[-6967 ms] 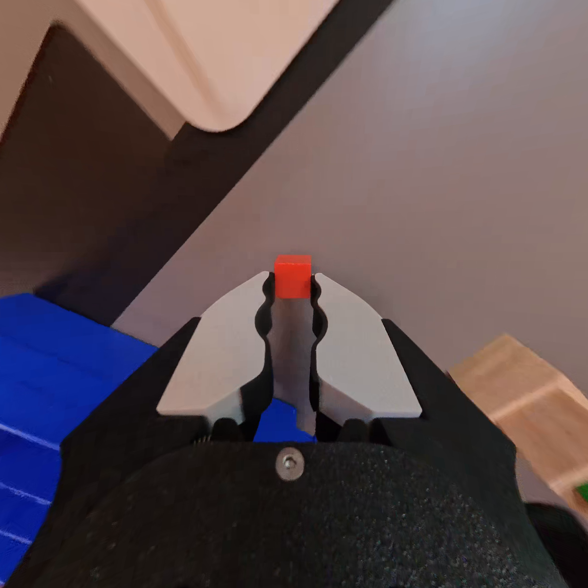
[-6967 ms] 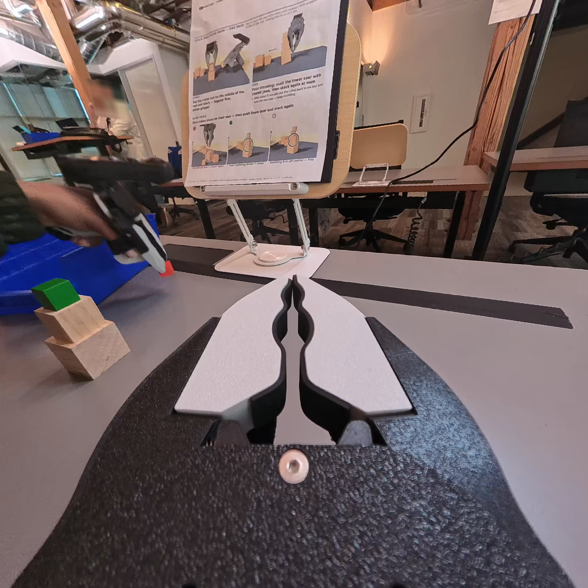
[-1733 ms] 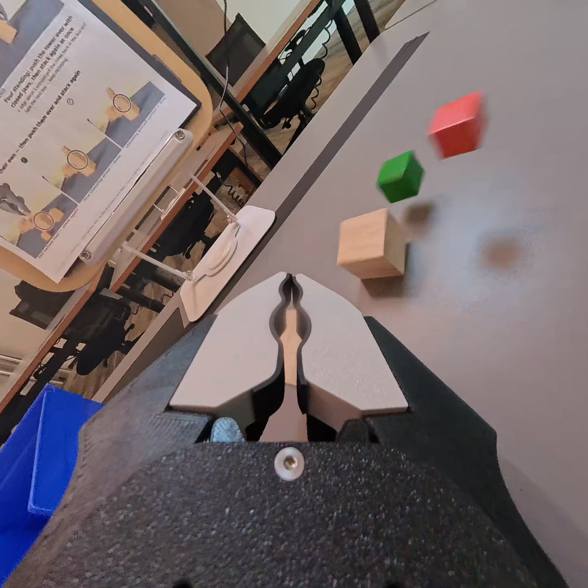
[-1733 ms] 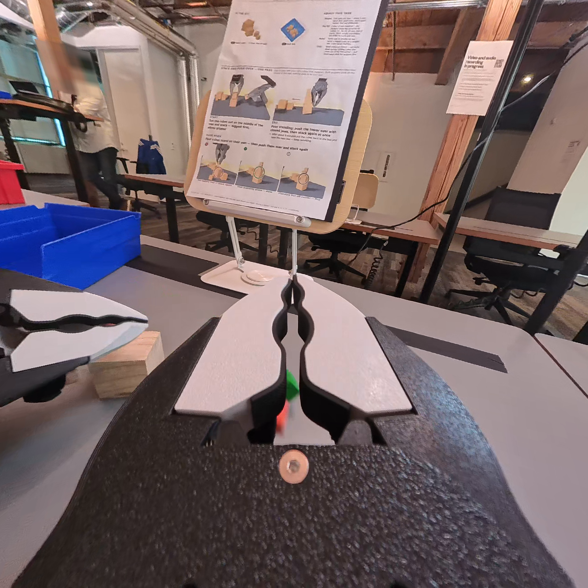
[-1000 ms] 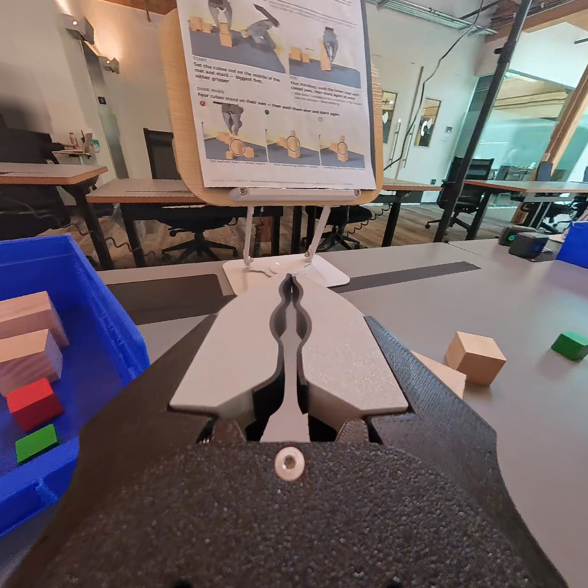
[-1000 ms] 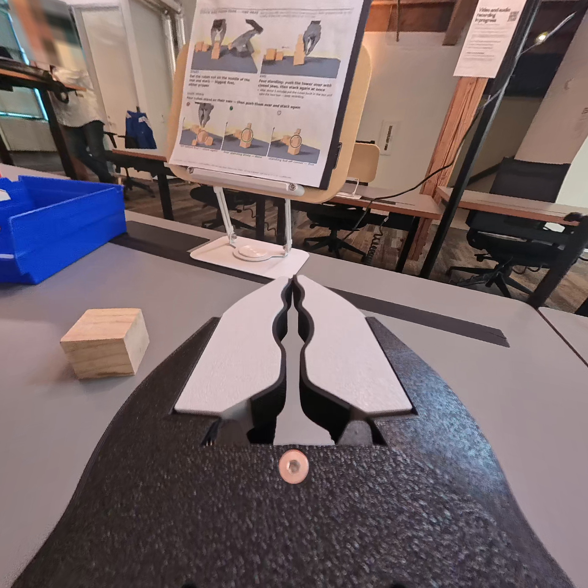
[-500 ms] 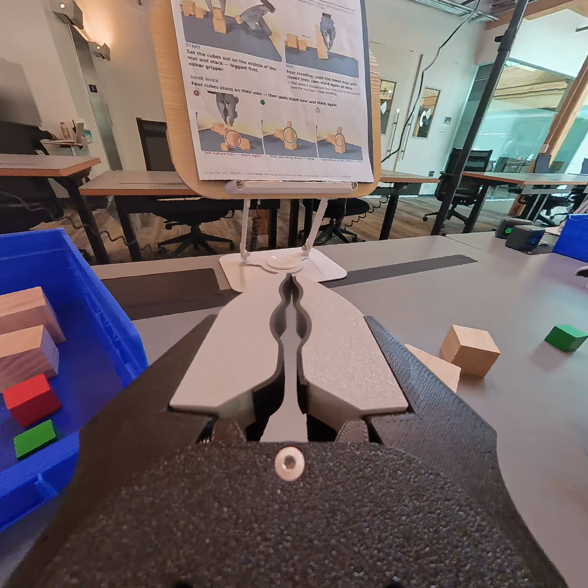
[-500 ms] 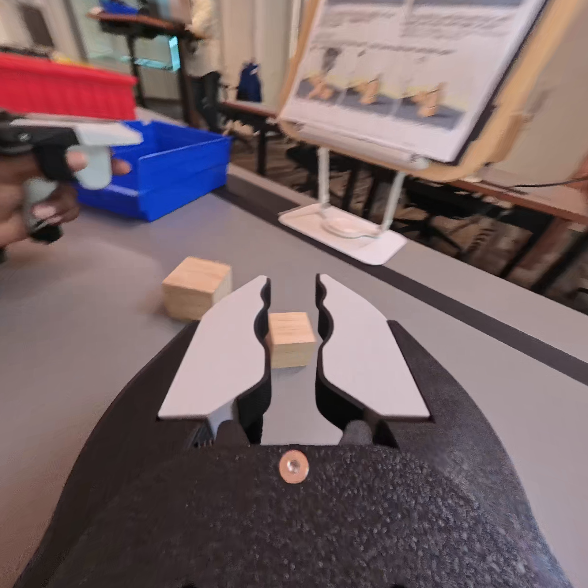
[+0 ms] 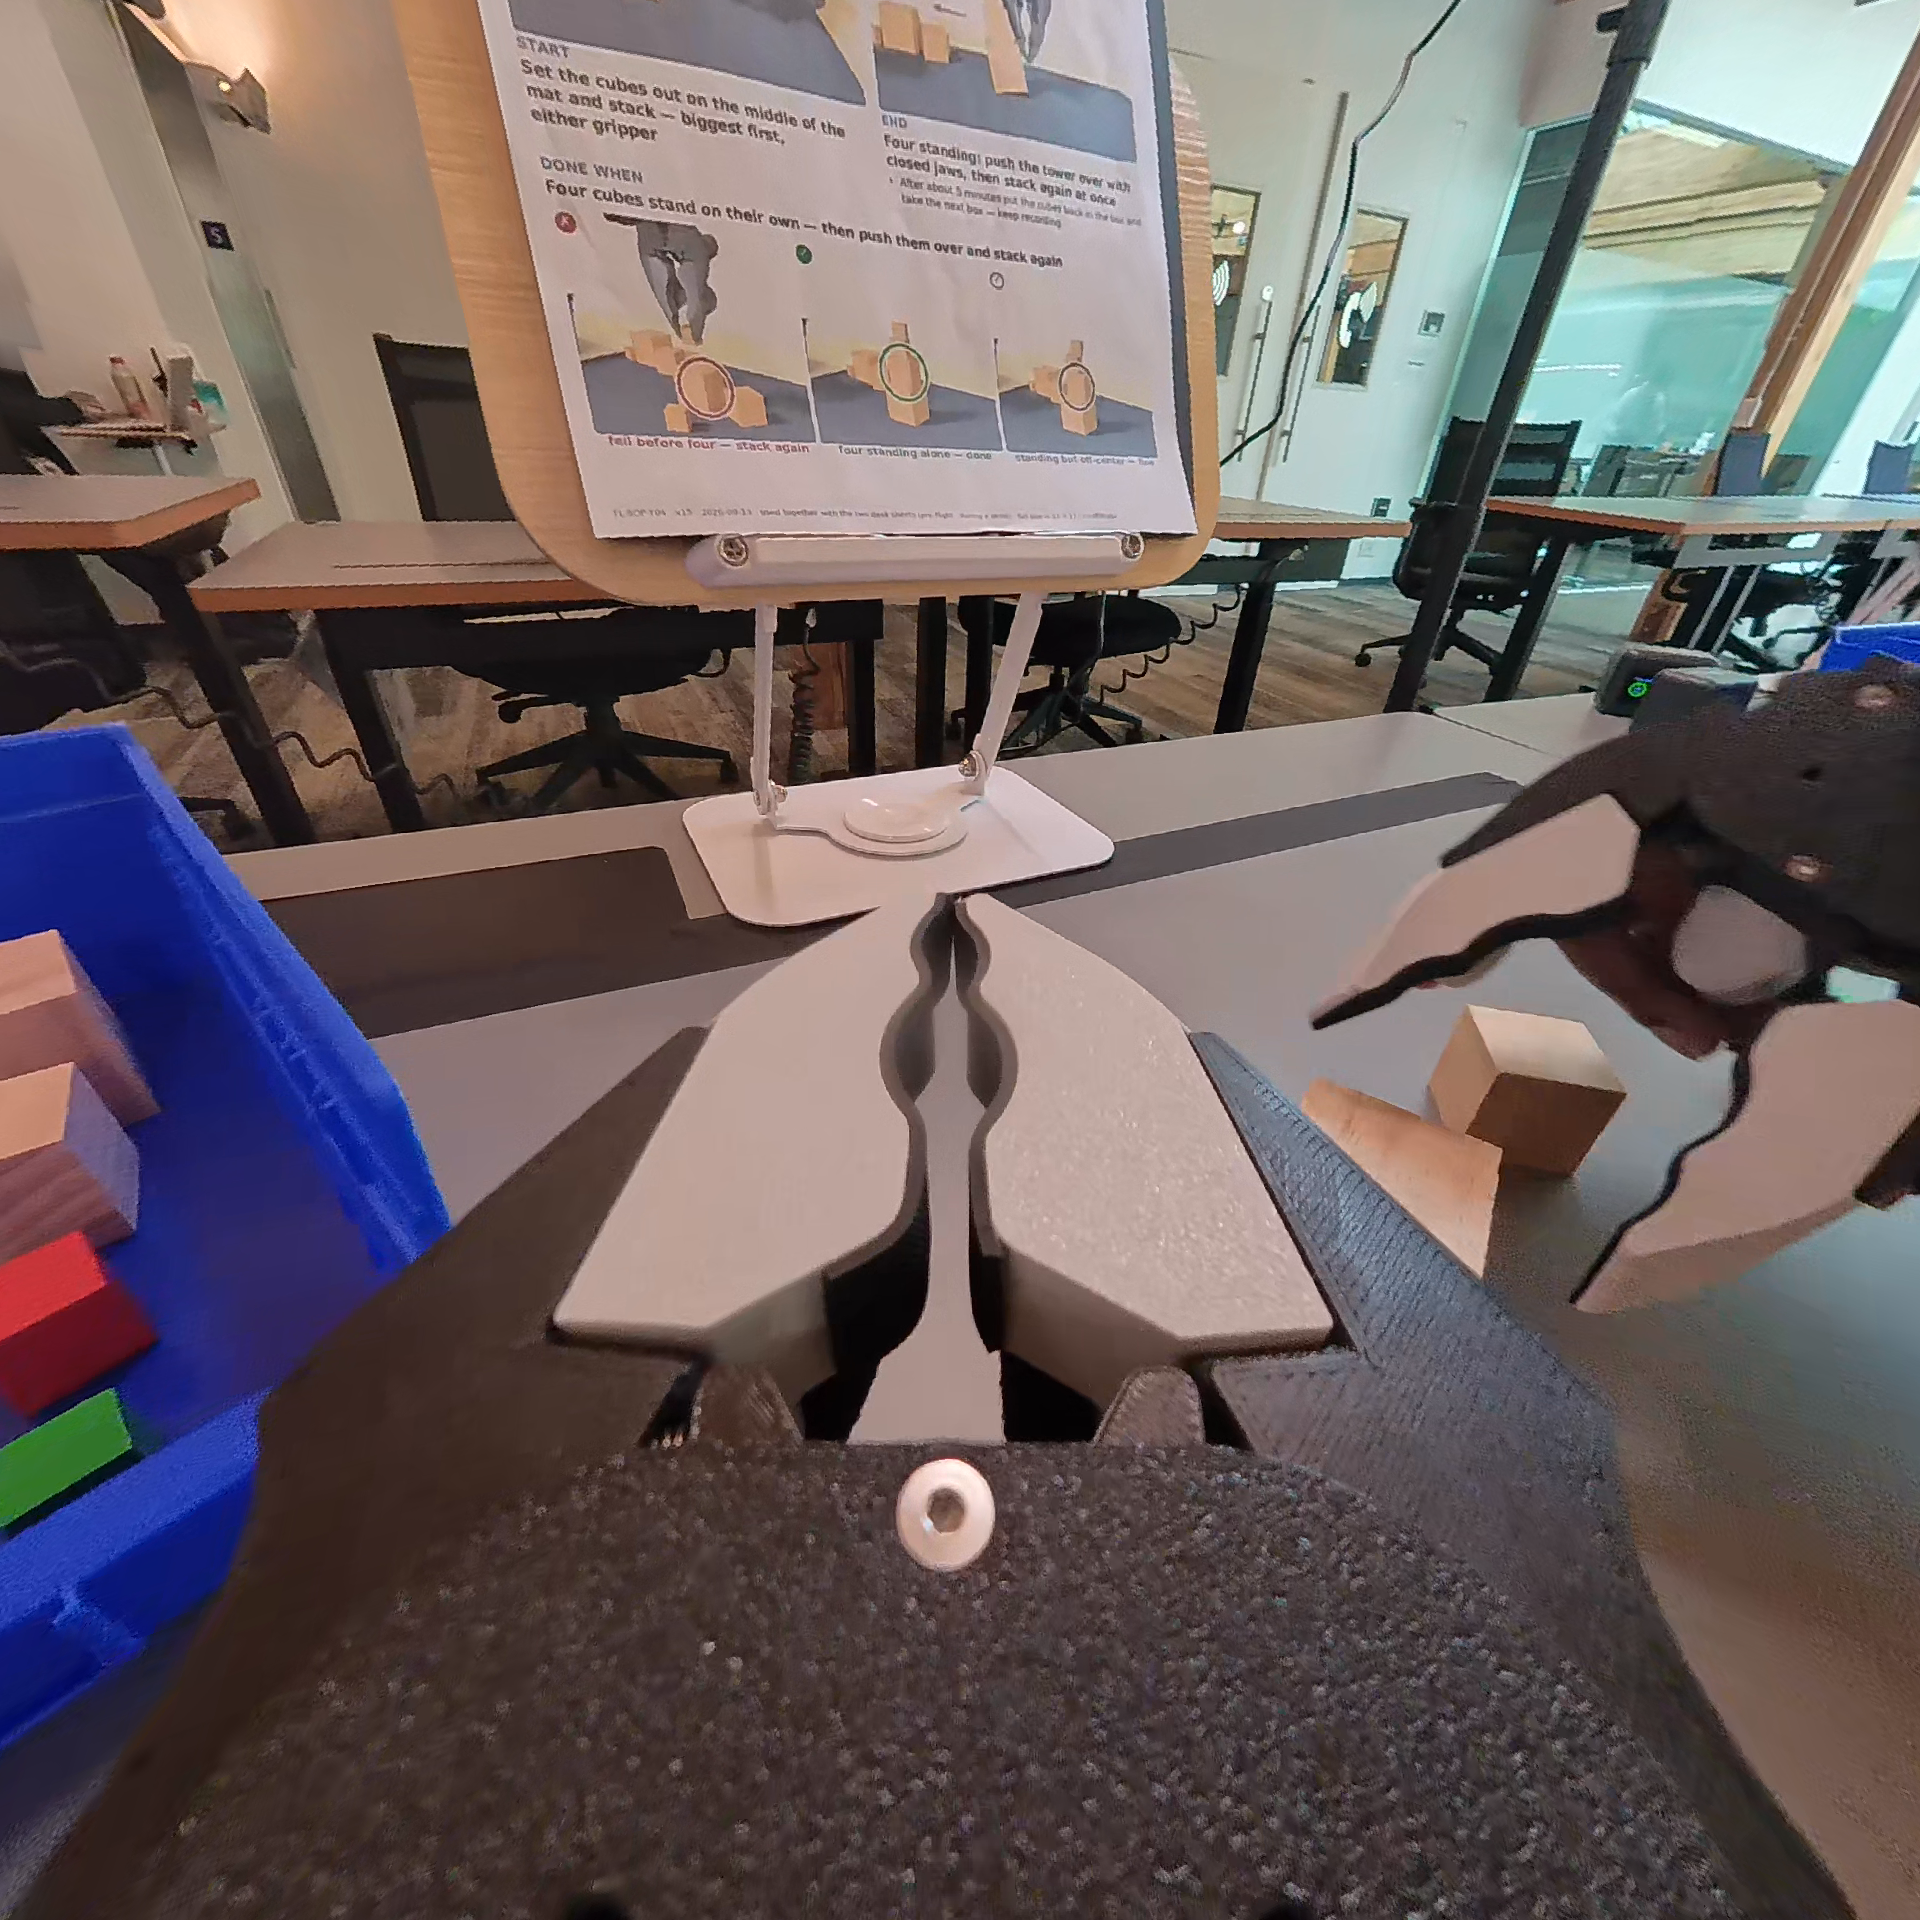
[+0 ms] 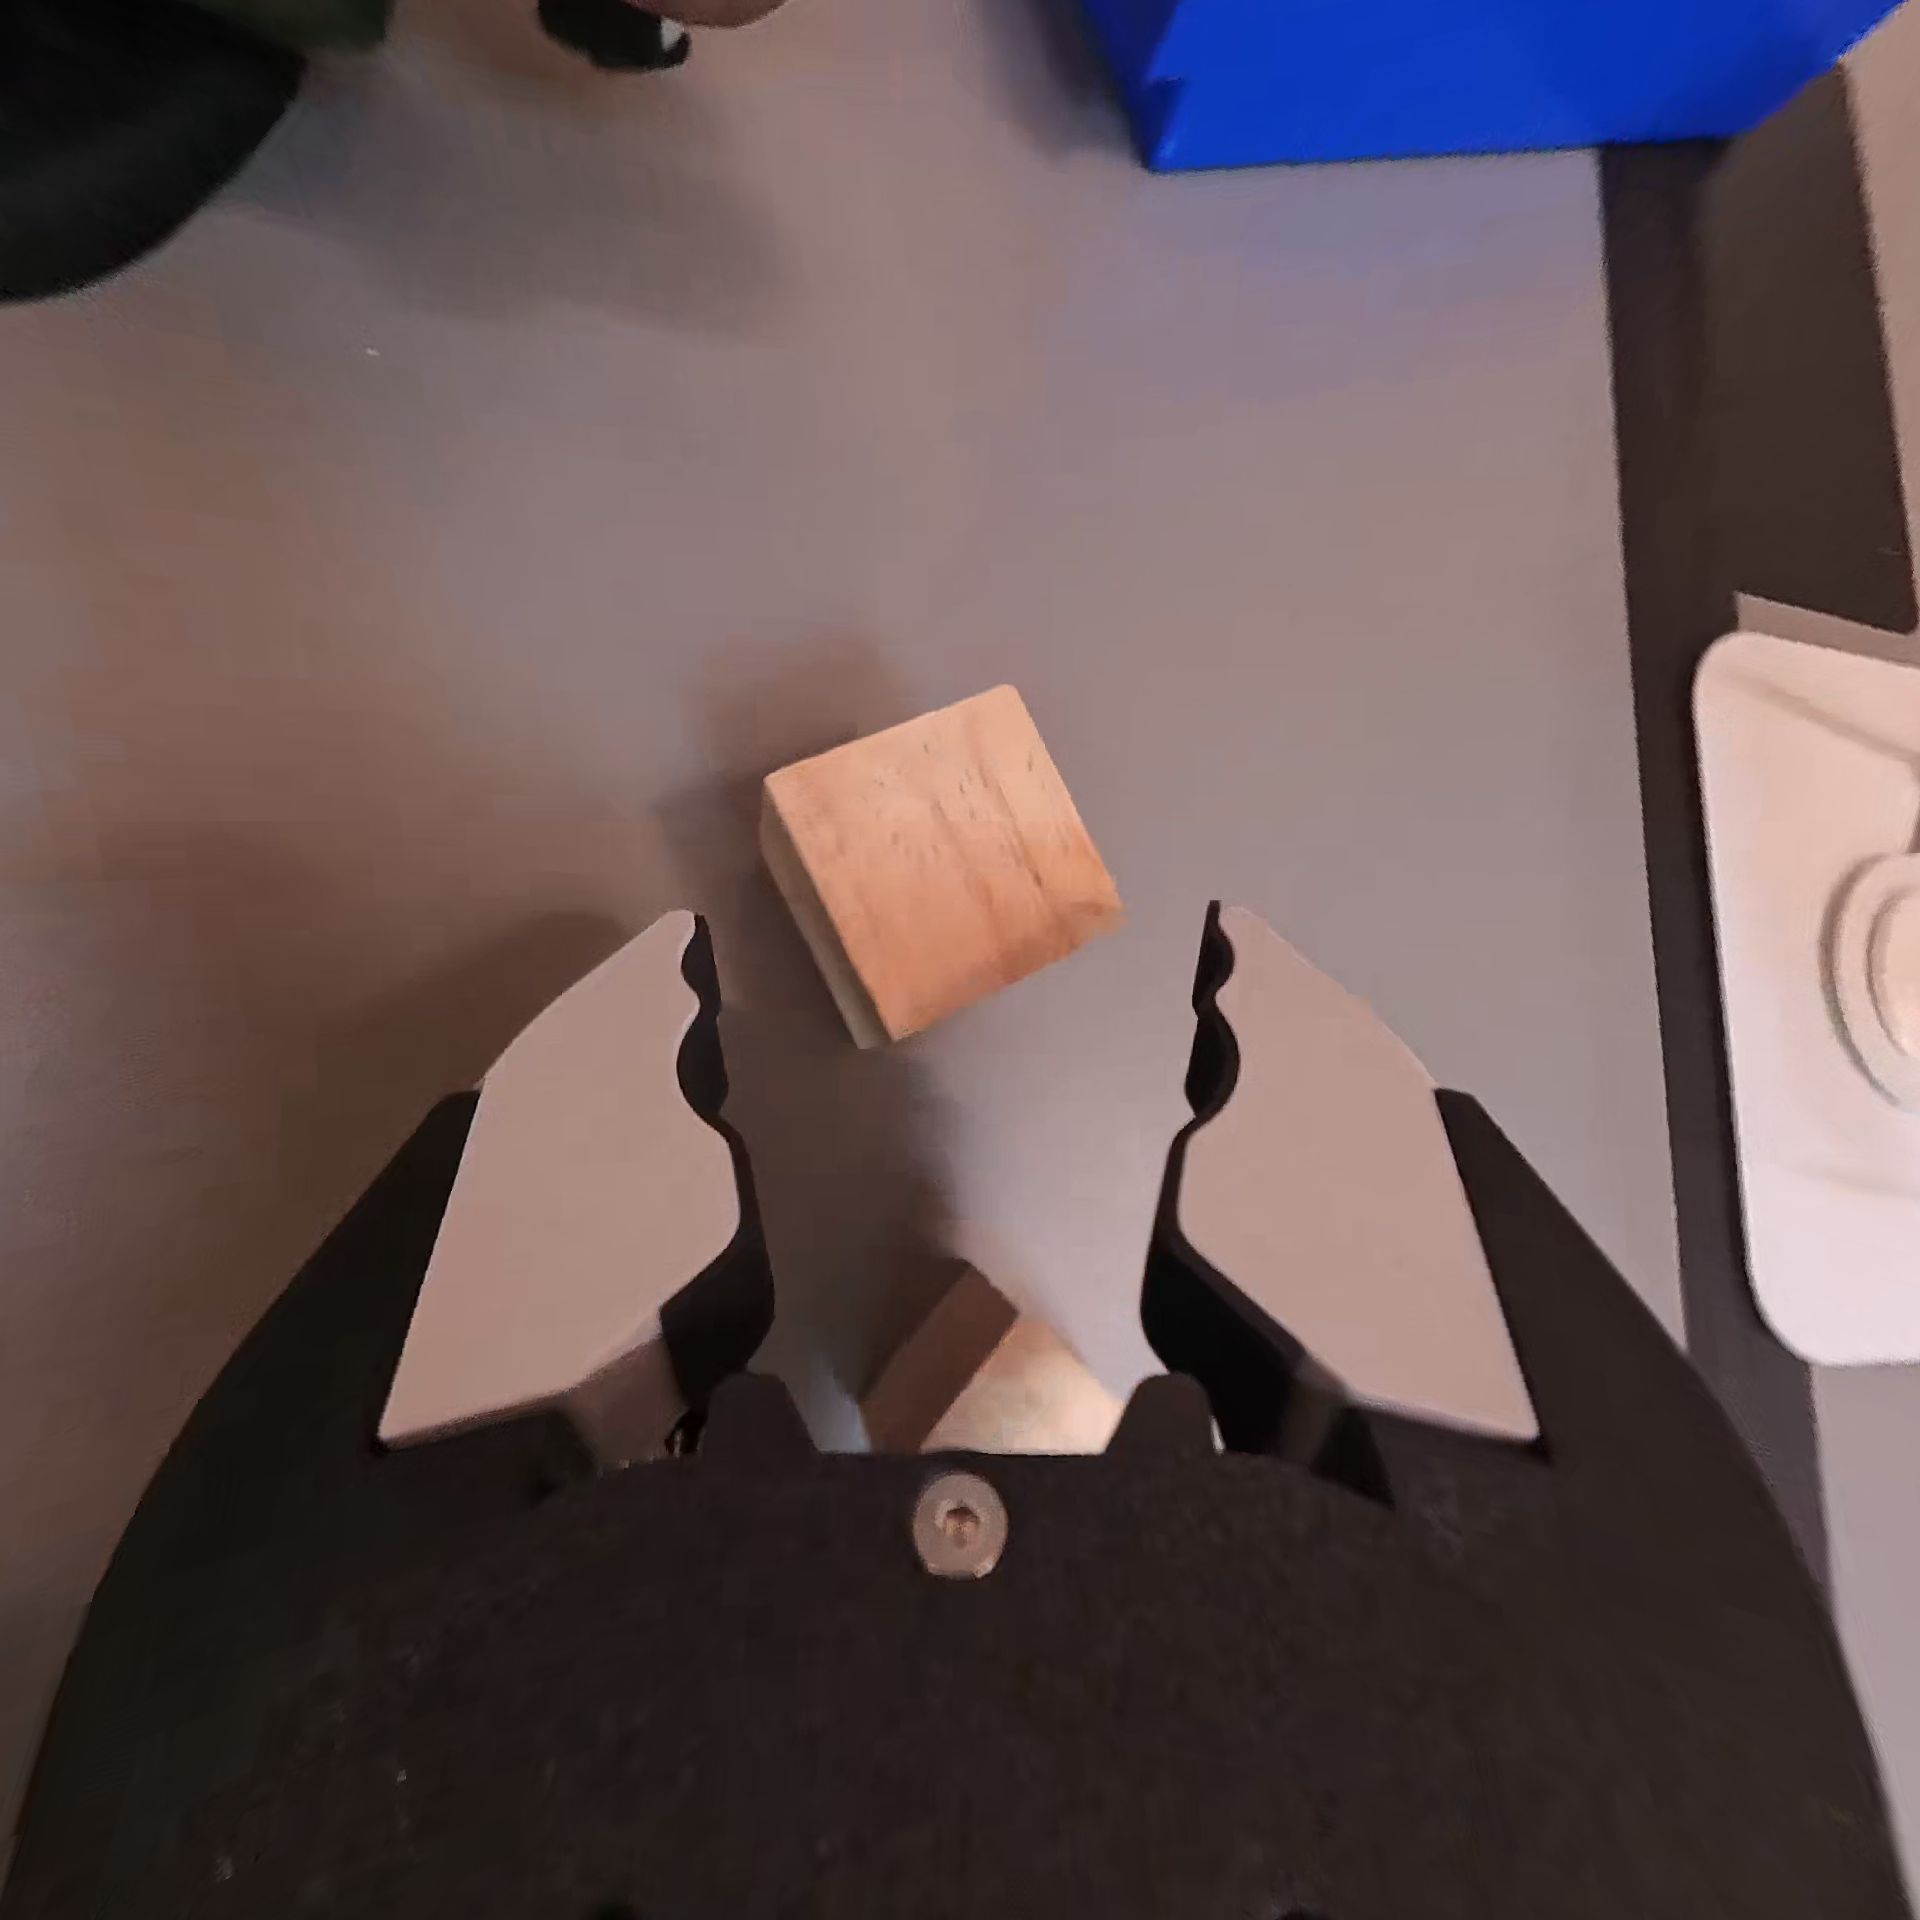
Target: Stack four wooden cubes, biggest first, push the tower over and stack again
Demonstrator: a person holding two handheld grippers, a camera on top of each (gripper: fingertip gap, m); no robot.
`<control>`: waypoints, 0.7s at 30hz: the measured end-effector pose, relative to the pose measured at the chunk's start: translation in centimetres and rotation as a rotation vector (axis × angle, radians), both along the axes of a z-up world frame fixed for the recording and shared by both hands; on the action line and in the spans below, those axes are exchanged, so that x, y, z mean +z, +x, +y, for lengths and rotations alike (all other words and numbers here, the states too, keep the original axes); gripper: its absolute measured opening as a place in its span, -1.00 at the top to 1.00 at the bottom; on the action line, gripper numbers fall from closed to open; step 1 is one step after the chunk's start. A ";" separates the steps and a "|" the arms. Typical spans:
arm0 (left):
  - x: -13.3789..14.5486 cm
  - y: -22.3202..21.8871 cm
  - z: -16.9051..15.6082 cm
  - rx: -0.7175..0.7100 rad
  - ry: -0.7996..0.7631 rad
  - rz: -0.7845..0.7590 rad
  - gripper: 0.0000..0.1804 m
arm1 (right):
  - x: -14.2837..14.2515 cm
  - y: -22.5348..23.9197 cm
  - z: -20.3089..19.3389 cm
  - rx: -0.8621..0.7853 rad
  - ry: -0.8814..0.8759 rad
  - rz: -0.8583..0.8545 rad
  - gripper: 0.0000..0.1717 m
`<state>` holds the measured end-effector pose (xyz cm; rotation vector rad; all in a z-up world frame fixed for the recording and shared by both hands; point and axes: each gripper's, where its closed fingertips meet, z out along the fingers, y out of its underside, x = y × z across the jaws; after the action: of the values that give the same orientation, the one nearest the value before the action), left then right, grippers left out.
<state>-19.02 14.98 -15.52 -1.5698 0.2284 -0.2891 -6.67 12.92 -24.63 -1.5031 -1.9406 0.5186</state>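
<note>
At the left edge of the left wrist view a blue bin [image 9: 312, 1049] holds 4 blocks: 2 pale wooden blocks [image 9: 52, 1091], a red block [image 9: 62, 1320] and a green block [image 9: 62, 1455] lowest in the frame. The left tool [image 9: 951, 914] has its tips together on nothing, pointing at the white stand base [image 9: 894, 842]. In the right wrist view the right tool [image 10: 951, 935] is spread wide above the grey surface [image 10: 416, 623]; a larger wooden cube [image 10: 935, 862] lies just beyond the fingertips, untouched, and a smaller wooden cube [image 10: 987, 1382] shows low between the fingers.
</note>
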 end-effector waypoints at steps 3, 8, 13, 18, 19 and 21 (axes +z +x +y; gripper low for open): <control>-0.3 0.3 0.1 -0.018 -0.008 0.015 1.00 | -0.9 -1.1 0.5 0.057 0.001 -0.084 -0.03; -0.5 0.8 0.1 -0.047 -0.018 0.018 1.00 | -2.1 -1.1 0.2 0.066 -0.045 -0.142 0.24; -0.4 1.1 0.0 -0.068 -0.022 0.002 1.00 | 1.9 1.1 1.3 -0.050 -0.057 0.009 0.26; -0.5 1.4 -0.1 -0.078 -0.024 0.007 1.00 | 4.5 5.3 0.9 -0.128 -0.078 0.031 0.26; -0.5 1.4 -0.1 -0.078 -0.024 0.007 1.00 | 4.6 6.1 0.6 -0.137 -0.072 0.020 0.26; -0.6 1.4 -0.1 -0.080 -0.028 0.004 1.00 | 4.4 7.7 0.0 -0.153 -0.063 -0.005 0.26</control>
<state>-17.58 14.91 -16.11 -1.5918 0.2915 -0.3526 1.01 12.92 -20.19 -1.6781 -1.8103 0.5125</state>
